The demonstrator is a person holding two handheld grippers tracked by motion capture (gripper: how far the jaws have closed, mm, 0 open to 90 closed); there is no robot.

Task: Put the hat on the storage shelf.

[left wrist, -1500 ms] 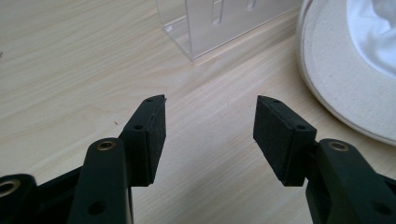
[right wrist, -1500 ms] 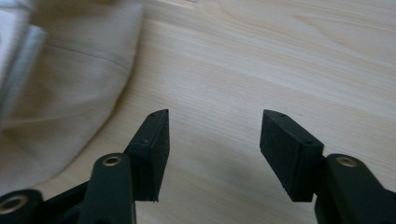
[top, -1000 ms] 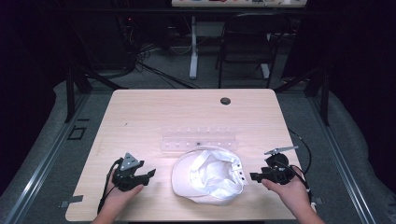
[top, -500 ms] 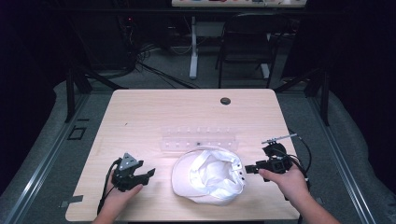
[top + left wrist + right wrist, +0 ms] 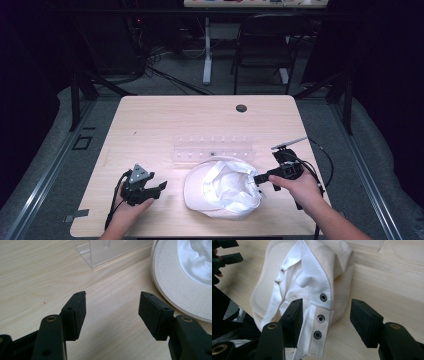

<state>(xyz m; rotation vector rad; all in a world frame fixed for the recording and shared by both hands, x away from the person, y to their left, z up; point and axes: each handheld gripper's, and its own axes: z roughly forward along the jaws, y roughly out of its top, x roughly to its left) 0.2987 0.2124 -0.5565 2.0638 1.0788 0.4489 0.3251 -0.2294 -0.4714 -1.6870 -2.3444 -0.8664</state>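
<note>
Wooden worktop [image 5: 150,125] carries a white cap [image 5: 222,187] at centre. At three o'clock, my right claw [image 5: 325,315] gapes around its snap strap [image 5: 320,322]. My left claw [image 5: 112,312] gapes at nine o'clock.

Table [image 5: 150,120] — cap [image 5: 222,187], clear rack [image 5: 212,152].

1. The cap [image 5: 294,287] in front of me is matt cream cloth, coarse-woven, with a smoother white lining.
2. Its snaps [image 5: 321,318] are shiny metal.
3. My table [image 5: 165,125] is pale wood-grain, smooth.
4. The rack [image 5: 105,250] is clear glossy plastic.
</note>
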